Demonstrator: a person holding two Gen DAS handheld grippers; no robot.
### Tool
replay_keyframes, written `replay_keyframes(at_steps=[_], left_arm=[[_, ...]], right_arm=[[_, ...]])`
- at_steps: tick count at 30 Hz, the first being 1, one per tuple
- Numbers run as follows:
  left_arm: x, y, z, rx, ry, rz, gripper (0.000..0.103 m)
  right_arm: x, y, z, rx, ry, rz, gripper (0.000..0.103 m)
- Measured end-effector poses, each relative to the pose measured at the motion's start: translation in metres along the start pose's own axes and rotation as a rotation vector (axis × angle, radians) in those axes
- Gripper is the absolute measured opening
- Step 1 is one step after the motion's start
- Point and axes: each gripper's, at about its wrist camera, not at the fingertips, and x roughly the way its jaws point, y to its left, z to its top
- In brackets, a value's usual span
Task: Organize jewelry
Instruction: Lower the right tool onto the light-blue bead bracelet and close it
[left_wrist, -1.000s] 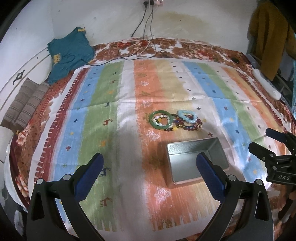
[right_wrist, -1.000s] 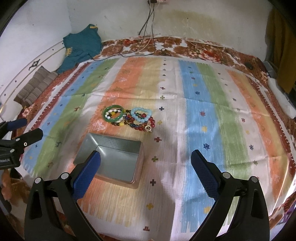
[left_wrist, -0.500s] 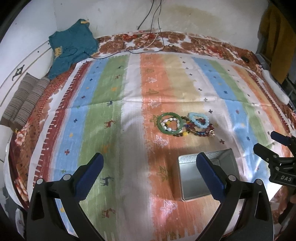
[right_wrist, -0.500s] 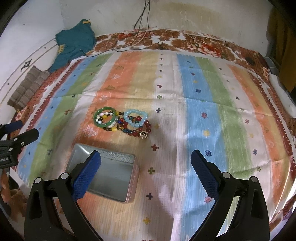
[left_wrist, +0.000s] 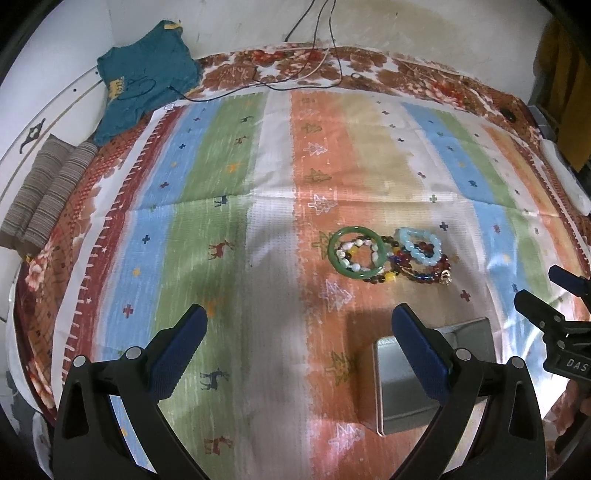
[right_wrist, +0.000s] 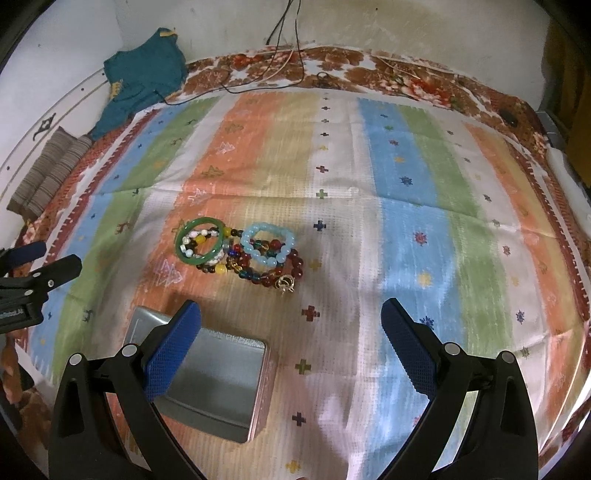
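Both tools hang above the striped blanket (right_wrist: 406, 177), jaws spread wide and holding nothing: the left gripper (left_wrist: 299, 347) over bare cloth, the right gripper (right_wrist: 291, 345) nearer the work. The jewelry lies in one touching heap ahead: a green bangle (right_wrist: 201, 240) ringing a white-bead bracelet, a pale blue bead bracelet (right_wrist: 267, 243) to its right, dark red beads (right_wrist: 291, 267) trailing nearest. The open metal tin (right_wrist: 218, 384) sits just near of the heap, probably placed to receive the pieces one by one.
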Motion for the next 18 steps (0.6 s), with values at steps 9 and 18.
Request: replay_keyframes(at_steps=[9,18], left_arm=[[0.024,0.0,0.014,0.005,0.027,0.013,0.097],[0.05,-0.001,0.028,0.021,0.052,0.025,0.097]], right_arm=[[0.021,0.003,0.013,-0.007,0.027,-0.002,0.099],[0.039,0.009,0.023,-0.025,0.049,-0.003,0.099]])
